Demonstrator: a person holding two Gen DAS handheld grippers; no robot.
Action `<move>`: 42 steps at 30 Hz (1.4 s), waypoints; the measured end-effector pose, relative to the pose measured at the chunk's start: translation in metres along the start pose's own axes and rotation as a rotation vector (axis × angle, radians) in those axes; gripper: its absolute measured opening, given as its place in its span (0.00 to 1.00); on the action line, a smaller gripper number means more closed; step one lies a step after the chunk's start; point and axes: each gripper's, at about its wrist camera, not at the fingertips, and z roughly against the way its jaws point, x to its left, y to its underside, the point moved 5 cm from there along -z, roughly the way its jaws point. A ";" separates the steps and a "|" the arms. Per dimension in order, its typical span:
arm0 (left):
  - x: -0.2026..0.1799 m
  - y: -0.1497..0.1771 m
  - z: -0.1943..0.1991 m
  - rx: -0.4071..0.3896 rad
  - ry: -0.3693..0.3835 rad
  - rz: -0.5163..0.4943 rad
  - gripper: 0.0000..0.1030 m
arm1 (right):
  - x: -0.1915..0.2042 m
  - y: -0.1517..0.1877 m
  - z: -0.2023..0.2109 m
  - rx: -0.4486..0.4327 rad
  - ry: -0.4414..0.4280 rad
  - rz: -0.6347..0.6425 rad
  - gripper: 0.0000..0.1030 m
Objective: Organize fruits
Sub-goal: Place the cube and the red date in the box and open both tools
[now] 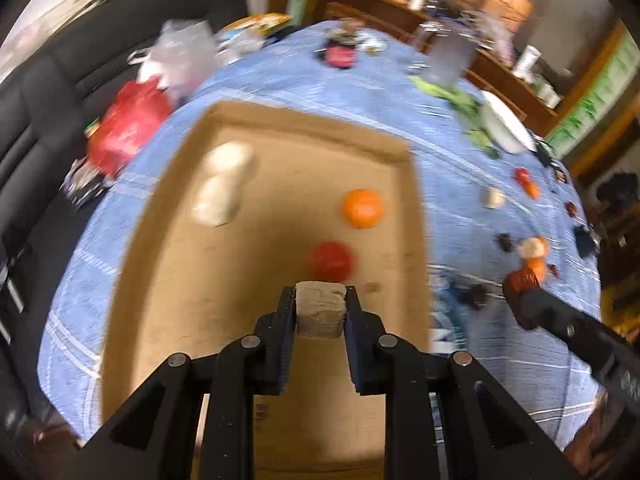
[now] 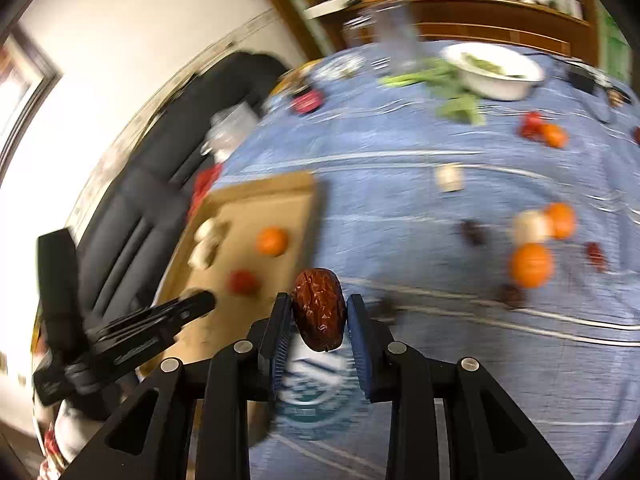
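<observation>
My left gripper [image 1: 320,296] is shut on a beige chunk [image 1: 321,314] and hangs over a cardboard tray [image 1: 260,128]. In the tray lie an orange [image 1: 363,208], a red fruit [image 1: 330,261] and two white pieces [image 1: 224,184]. My right gripper [image 2: 319,300] is shut on a wrinkled red-brown date [image 2: 319,314], above the blue cloth just right of the tray [image 2: 248,204]. It shows in the left wrist view too, as the right gripper [image 1: 520,292]. Loose oranges [image 2: 531,265], dark dates [image 2: 474,232] and a pale piece [image 2: 449,177] lie scattered on the cloth.
A white bowl [image 2: 496,68] with greens [image 2: 452,92] beside it stands at the table's far side, near a glass jar [image 2: 394,28]. A black sofa [image 2: 132,200] runs along the table's left edge, with a red bag [image 1: 124,128] on it. A wooden sideboard stands behind.
</observation>
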 end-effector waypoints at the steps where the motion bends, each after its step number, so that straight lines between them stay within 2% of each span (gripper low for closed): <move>1: 0.006 0.001 -0.001 0.004 -0.005 0.007 0.21 | 0.008 0.003 -0.007 0.016 -0.011 0.005 0.31; 4: 0.028 0.000 -0.004 0.011 -0.031 0.007 0.21 | 0.034 0.014 -0.030 0.066 -0.029 0.034 0.31; 9: 0.043 -0.003 -0.012 0.027 -0.035 -0.006 0.21 | 0.059 0.020 -0.063 0.107 -0.003 0.098 0.31; 17: 0.055 -0.005 -0.027 0.061 -0.045 -0.024 0.21 | 0.065 0.025 -0.097 0.124 0.084 0.137 0.31; 22: 0.053 -0.013 -0.033 0.055 -0.058 -0.062 0.21 | 0.065 0.020 -0.109 0.115 0.129 0.142 0.31; 28: 0.050 -0.017 -0.037 0.043 -0.077 -0.095 0.22 | 0.064 0.015 -0.115 0.111 0.144 0.146 0.31; 31: 0.050 -0.018 -0.037 0.041 -0.071 -0.090 0.27 | 0.065 0.015 -0.118 0.109 0.146 0.147 0.31; 33: 0.050 -0.018 -0.036 0.038 -0.071 -0.085 0.34 | 0.065 0.015 -0.118 0.107 0.149 0.151 0.32; 37: 0.051 -0.019 -0.031 0.026 -0.068 -0.074 0.35 | 0.066 0.016 -0.117 0.110 0.156 0.160 0.32; 39: 0.051 -0.020 -0.028 0.019 -0.067 -0.069 0.41 | 0.067 0.017 -0.119 0.124 0.159 0.165 0.33; 42: 0.052 -0.021 -0.022 0.004 -0.080 -0.059 0.45 | 0.068 0.017 -0.117 0.123 0.157 0.169 0.37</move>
